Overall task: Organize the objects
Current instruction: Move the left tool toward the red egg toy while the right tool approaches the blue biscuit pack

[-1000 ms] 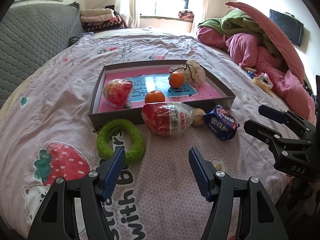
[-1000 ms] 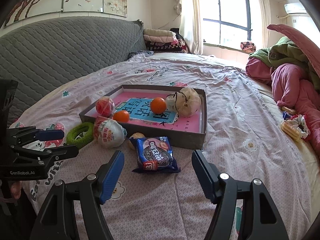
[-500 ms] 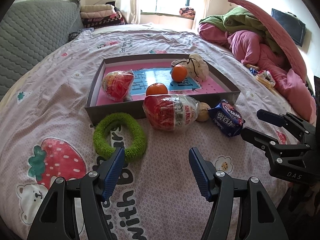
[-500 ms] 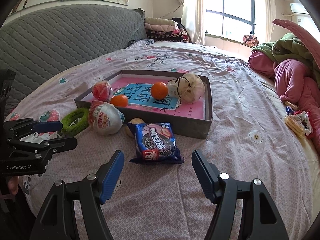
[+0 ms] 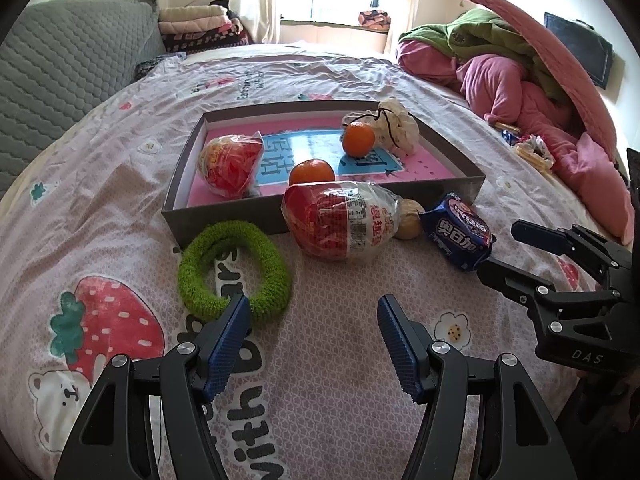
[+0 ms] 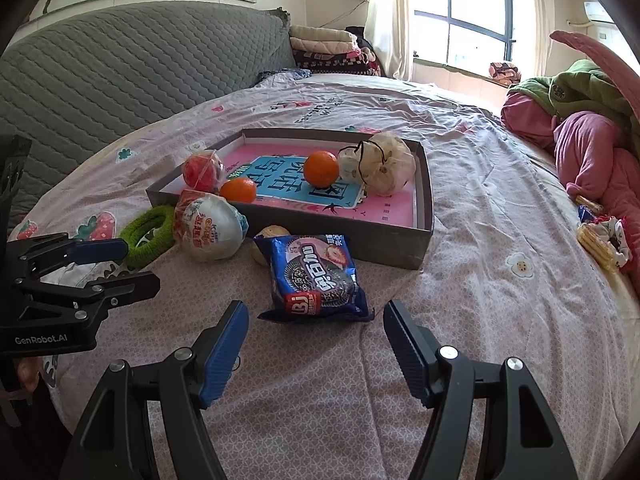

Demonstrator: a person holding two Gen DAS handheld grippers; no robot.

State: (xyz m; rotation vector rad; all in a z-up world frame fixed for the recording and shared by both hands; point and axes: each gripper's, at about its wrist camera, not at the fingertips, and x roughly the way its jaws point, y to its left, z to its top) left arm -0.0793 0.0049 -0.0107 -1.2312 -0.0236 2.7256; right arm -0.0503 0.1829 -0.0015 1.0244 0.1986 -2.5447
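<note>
The left tool (image 5: 314, 306) hovers low over the bed (image 5: 340, 360) with its blue-padded fingers spread wide and nothing between them. Touching the tip of its left finger lies a green fuzzy ring (image 5: 234, 270); straight ahead, beyond the gap, a big red-and-white wrapped egg toy (image 5: 340, 220) leans against the near wall of a shallow grey box (image 5: 224, 216), with a small tan ball (image 5: 409, 224) just beside it on the right. Inside the box sit a smaller red wrapped egg (image 5: 230, 164), two oranges (image 5: 312, 172) and a cream drawstring pouch (image 5: 396, 126) at the far right corner. The right tool (image 6: 316, 312) also hangs over the bed, its fingers equally wide apart and empty, with a blue cookie packet (image 6: 314, 278) lying flat just ahead of the gap, slightly nearer the left finger. Further right of this tool, well apart, a pile of pink and green bedding (image 6: 592, 140) rests at the bed's edge.
</note>
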